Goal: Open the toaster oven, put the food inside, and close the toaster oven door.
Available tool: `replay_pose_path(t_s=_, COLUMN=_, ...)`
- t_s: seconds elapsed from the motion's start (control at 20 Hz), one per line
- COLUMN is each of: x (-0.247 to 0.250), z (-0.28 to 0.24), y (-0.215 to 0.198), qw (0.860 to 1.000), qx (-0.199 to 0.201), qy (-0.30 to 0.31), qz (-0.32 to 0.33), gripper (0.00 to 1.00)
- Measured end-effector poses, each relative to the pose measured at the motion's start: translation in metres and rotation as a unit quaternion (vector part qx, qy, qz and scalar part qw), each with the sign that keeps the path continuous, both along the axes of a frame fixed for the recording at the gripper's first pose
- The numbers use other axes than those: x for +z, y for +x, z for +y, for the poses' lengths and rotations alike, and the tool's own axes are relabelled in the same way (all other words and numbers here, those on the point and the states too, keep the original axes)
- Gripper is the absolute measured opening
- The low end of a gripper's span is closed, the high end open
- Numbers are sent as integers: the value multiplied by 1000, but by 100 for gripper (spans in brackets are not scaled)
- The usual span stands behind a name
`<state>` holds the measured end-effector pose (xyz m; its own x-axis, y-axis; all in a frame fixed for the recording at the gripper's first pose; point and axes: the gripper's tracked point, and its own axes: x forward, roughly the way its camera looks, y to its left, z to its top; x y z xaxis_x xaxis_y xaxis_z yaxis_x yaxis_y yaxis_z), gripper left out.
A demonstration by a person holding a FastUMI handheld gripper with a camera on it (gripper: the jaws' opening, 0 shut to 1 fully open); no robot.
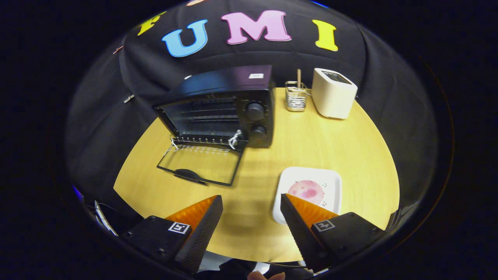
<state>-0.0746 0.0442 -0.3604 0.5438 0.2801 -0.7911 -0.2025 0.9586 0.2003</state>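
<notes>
Nearest the camera, the tongs [251, 214] hang above the bench [350, 147] with their two fingers spread wide and nothing between them; only bare wood shows in the gap. Just ahead of the right finger, partly covered by its tip, lies a white square plate [330, 182] carrying the food [305, 191]: a flat, round, pinkish piece with darker red blotches, which looks like a slice of meat, though what it is exactly cannot be told. It sits toward the near side of the plate and is not touched by either finger.

Further on, beyond the left finger, stands the toaster oven [225, 105], a black box with two round knobs [255, 111] stacked on its right side. Its glass door [200, 163] is already swung fully down and lies flat on the bench, handle toward the camera, so the wire rack inside is open to view.

So the first step looks done: the oven is open. The food is not yet picked up, and the loading and the closing of the door both remain. The next move, I judge, is to bring the tongs down over the plate.

At the far edge stand a small wire holder [295, 97] and a white toaster [333, 93], well apart from the work.
</notes>
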Motion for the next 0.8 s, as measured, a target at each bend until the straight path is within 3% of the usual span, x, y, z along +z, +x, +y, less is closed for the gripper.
replay_pose_path(t_s=0.4, x=-44, z=-121, y=17, qw=996, qx=-32, qy=-28, qz=79, gripper=99)
replay_pose_path(t_s=0.8, x=-103, z=-151, y=40, qw=982, qx=-49, qy=-14, qz=179, gripper=100)
